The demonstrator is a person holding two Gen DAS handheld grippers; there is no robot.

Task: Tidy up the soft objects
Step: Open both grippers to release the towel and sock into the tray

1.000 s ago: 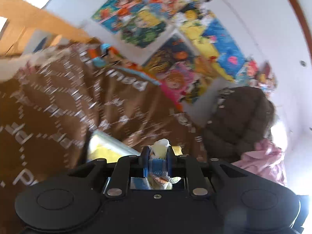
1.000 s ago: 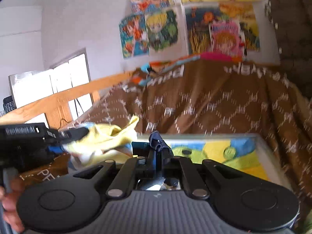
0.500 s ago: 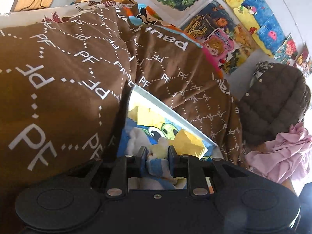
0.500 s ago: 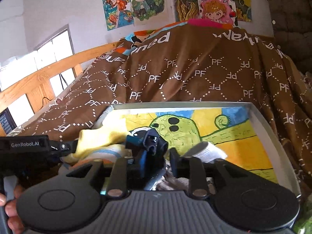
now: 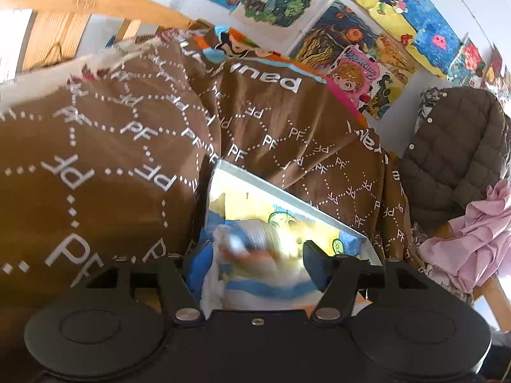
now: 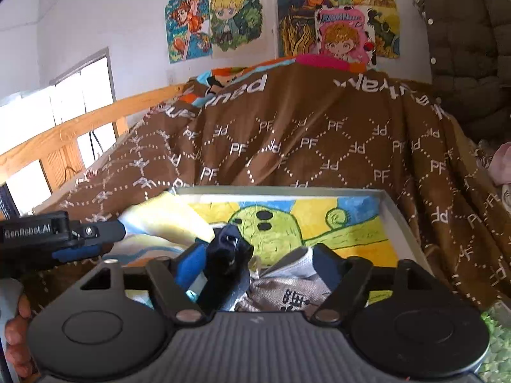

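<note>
A shallow white-rimmed box [image 6: 394,214] with a green cartoon figure painted on its floor lies on the bed; its rim [image 5: 287,196] also shows in the left wrist view. My right gripper [image 6: 258,261] is over the box's near end with its jaws opening. A dark navy sock [image 6: 228,255] stands loose between them, leaning toward the left pad, and a grey printed cloth [image 6: 287,287] lies under it. My left gripper [image 5: 255,252] is opening too, with a blurred white, blue and yellow cloth [image 5: 255,274] slack between its fingers. The right wrist view has the left gripper [image 6: 102,242] beside that yellow cloth [image 6: 159,220].
A brown blanket [image 6: 319,134] printed with "PF" is heaped around the box. A wooden bed rail [image 6: 64,134] runs along the left. Cartoon posters [image 6: 236,16] cover the wall. A dark quilted jacket [image 5: 453,146] and pink fabric [image 5: 472,242] are at the right. A hand [image 6: 16,335] holds the left gripper's grip.
Both grippers went from shut on cloth to wide open over the box. The striped cloth and the navy sock are let go. Both views tipped down toward the box.
</note>
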